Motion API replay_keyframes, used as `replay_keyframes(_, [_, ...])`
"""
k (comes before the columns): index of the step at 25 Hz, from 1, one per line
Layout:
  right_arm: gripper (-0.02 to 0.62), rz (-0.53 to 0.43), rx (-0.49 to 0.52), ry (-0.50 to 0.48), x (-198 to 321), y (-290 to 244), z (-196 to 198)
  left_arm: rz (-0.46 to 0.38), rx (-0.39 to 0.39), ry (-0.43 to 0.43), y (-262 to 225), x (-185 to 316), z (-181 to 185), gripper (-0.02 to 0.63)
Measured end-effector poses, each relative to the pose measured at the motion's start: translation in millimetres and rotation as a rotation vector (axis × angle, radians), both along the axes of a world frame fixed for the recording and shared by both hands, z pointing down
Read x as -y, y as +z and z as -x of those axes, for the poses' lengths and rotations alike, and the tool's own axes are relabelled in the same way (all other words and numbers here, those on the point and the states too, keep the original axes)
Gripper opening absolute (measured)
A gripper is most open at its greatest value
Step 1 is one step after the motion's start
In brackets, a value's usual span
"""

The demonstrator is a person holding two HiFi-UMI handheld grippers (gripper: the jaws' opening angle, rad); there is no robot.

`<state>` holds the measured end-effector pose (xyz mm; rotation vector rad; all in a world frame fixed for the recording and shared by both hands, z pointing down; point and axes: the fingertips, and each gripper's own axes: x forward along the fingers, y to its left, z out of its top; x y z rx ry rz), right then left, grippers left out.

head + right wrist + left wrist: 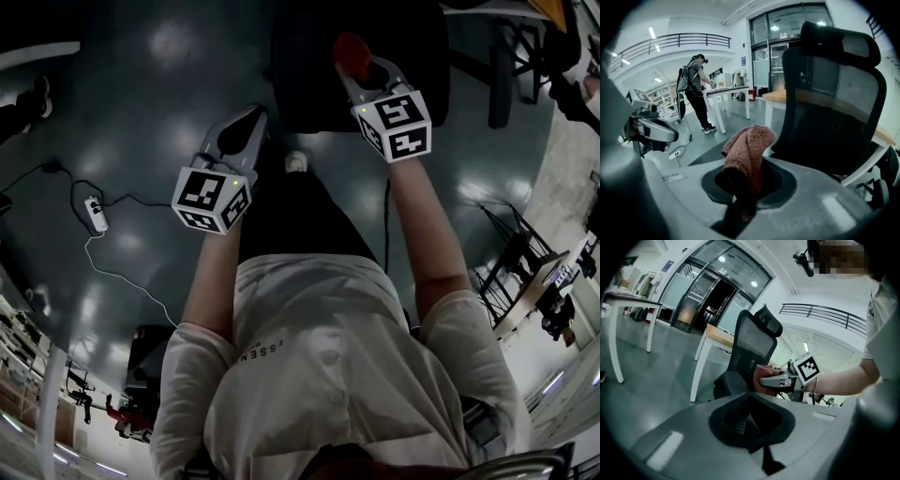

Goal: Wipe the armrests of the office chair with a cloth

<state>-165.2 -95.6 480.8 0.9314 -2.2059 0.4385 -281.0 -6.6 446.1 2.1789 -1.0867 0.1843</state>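
Cloth [353, 52] in the head view is a small red bunch at the tip of the right gripper [361, 70], which reaches over the dark seat of the office chair [309, 66]. The left gripper [246, 127] hangs lower and nearer the body, above the floor [141, 84], with nothing in it. No armrest can be picked out from up here.

The left gripper view looks along jaws that stand a little apart and empty, one ribbed pad showing. It gives the chair side-on, mesh back and headrest upright, with the right gripper and its cloth held just beside the backrest edge.

The right gripper view shows the grip plainly: the jaws are clamped on the lower end of the cloth and the rest stands up in a loose knitted fold. It looks light, soft and limp, so it should drape and mould to an armrest. It may also drag or slip out if rubbed hard, so a deep bite on a bunched part, as here, seems the safe hold. The chair back fills the right of this view. A person works at a table [729, 91] well behind.
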Motion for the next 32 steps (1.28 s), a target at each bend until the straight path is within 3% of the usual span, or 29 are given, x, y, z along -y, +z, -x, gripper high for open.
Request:
replay_keyframes(6, [0.051, -0.009, -0.021, -0.004, 52, 30, 16, 0.018, 0.004, 0.039, 12, 30, 5, 0.017])
replay_keyframes(13, [0.051, 0.043, -0.009, -0.057, 70, 59, 22, 0.034, 0.002, 0.095, 22, 48, -8, 0.017])
replay_keyframes(23, [0.049, 0.008, -0.010, -0.253, 38, 56, 32, 0.037, 0.018, 0.105, 24, 37, -13, 0.017])
replay_keyframes(32, [0.049, 0.016, -0.013, -0.261, -19, 51, 26, 0.038, 0.005, 0.098, 20, -6, -37, 0.017])
